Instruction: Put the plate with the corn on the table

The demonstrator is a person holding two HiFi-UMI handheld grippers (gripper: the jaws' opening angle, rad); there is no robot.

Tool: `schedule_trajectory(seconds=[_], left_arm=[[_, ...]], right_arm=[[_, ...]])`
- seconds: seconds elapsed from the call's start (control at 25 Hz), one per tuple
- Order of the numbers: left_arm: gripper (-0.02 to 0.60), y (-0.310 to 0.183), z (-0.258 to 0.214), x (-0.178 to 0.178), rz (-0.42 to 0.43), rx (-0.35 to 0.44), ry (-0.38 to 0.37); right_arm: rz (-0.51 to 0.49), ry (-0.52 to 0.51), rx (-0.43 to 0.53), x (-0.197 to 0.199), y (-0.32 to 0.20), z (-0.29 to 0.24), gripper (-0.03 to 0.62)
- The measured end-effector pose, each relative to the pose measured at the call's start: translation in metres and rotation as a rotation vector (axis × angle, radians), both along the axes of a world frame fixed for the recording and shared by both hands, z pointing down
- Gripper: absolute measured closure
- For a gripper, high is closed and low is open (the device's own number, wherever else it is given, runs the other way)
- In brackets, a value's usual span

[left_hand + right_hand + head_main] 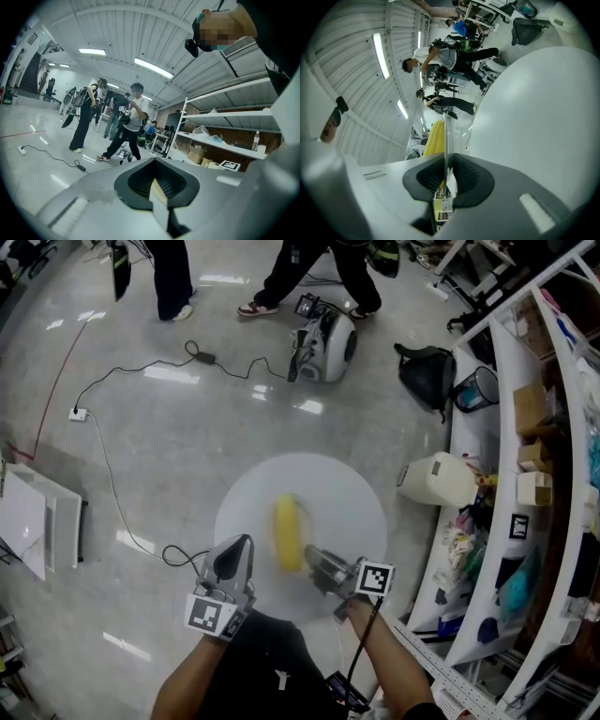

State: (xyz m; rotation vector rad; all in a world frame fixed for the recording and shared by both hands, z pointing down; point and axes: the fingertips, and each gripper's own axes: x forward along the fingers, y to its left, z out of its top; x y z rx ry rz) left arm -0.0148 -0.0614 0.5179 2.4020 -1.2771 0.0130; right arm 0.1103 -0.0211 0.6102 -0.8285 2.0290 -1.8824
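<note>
Yellow corn cob (288,533), ridged with kernels, lies along the middle of the round white plate (347,502), which hangs in the air above the glossy pale floor (187,446), not resting on any bench. My right gripper (314,563) has its jaws clenched on the plate's near rim; in the right gripper view the rim runs as a thin edge between the dark pads, with the cob just to its left. My left gripper (239,554) sits just beside the plate's near left rim, jaws pressed together and not gripping the plate. White metal shelving (506,427) crowded with boxes runs along the floor's right side.
</note>
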Motion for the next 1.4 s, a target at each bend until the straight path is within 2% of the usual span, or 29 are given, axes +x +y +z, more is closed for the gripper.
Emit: schedule_trajectory(seconds=[0.4,0.8,1.0,1.16,1.4], left_arm=[[0.577,-0.009,0.019,-0.005,0.002,-0.026,0.016],[0.578,-0.027,0.026,-0.002,0.019,-0.008,0.030],[0.578,-0.026,0.038,-0.004,0.024,-0.031,0.013],[0.577,-0.028,0.043,-0.005,0.025,-0.022,0.037],[0.578,-0.031,0.054,-0.007,0.018,-0.068,0.021]], right_arm=[[0.010,-0.008,-0.003,-0.010,-0.016,0.029,0.546],[0.015,-0.010,-0.007,-0.010,-0.028,0.051,0.546],[0.016,-0.019,-0.009,-0.012,-0.033,0.059,0.546],[0.017,-0.018,-0.017,-0.015,-0.036,0.070,0.546],[0.027,-0.018,-0.049,-0.018,-0.038,0.085,0.546]])
